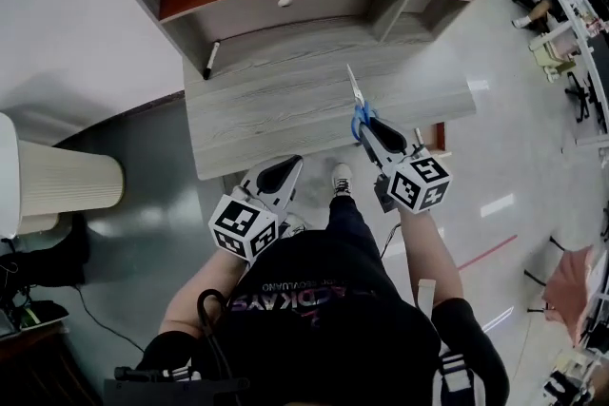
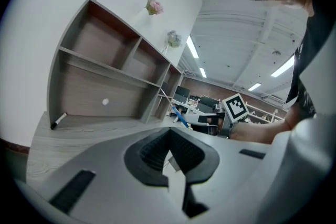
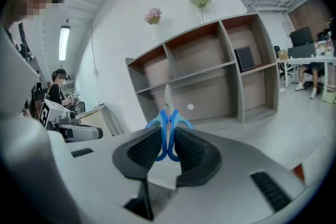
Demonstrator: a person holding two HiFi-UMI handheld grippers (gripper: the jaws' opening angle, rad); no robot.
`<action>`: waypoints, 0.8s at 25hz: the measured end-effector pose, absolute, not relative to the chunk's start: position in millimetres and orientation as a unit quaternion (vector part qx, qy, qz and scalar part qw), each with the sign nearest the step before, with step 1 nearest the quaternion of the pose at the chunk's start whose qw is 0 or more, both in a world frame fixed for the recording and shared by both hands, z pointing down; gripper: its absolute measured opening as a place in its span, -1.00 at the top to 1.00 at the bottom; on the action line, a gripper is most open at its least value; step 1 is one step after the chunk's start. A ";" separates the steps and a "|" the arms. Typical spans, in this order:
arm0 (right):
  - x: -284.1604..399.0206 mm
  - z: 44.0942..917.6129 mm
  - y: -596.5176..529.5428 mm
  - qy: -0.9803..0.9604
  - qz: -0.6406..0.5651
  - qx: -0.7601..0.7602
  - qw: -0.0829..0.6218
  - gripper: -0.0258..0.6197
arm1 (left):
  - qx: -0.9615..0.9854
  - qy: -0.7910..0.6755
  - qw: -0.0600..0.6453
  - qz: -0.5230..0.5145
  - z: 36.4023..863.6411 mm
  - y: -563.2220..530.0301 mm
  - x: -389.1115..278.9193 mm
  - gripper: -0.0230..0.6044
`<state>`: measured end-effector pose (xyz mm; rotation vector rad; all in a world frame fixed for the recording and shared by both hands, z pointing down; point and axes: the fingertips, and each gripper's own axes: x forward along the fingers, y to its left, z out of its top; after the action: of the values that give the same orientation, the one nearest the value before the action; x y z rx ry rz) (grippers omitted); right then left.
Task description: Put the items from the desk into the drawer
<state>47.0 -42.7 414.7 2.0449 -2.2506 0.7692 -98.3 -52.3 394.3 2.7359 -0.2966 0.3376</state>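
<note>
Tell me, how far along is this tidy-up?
Done: nothing visibly; no drawer or stowed items show. In hand: the right gripper clamps blue scissors, held over the desk. Left: a marker lies at the desk's back; the left gripper is shut and empty.

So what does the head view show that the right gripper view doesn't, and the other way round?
Only the head view: a black marker pen lying on the desk by the left end of the shelf unit, and a pale ribbed cylinder on the floor. Only the right gripper view: two small flower bunches on top of the shelf unit. Both: the blue-handled scissors, clamped in the right gripper with blades pointing away, plus the left gripper.
</note>
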 end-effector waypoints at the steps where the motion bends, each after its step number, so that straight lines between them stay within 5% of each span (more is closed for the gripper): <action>1: 48.9 416.9 -34.9 -0.712 0.248 0.657 0.003 0.63 | 0.971 -0.095 0.184 0.122 395.4 -47.9 -94.3 0.89; 20: 155.1 447.9 110.0 -0.600 0.276 0.751 -0.008 0.63 | 0.972 0.045 0.171 0.153 406.1 36.5 34.1 0.89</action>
<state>155.1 110.0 447.9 2.3705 -1.8957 0.8707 34.1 36.5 406.1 2.7611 0.1291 0.4343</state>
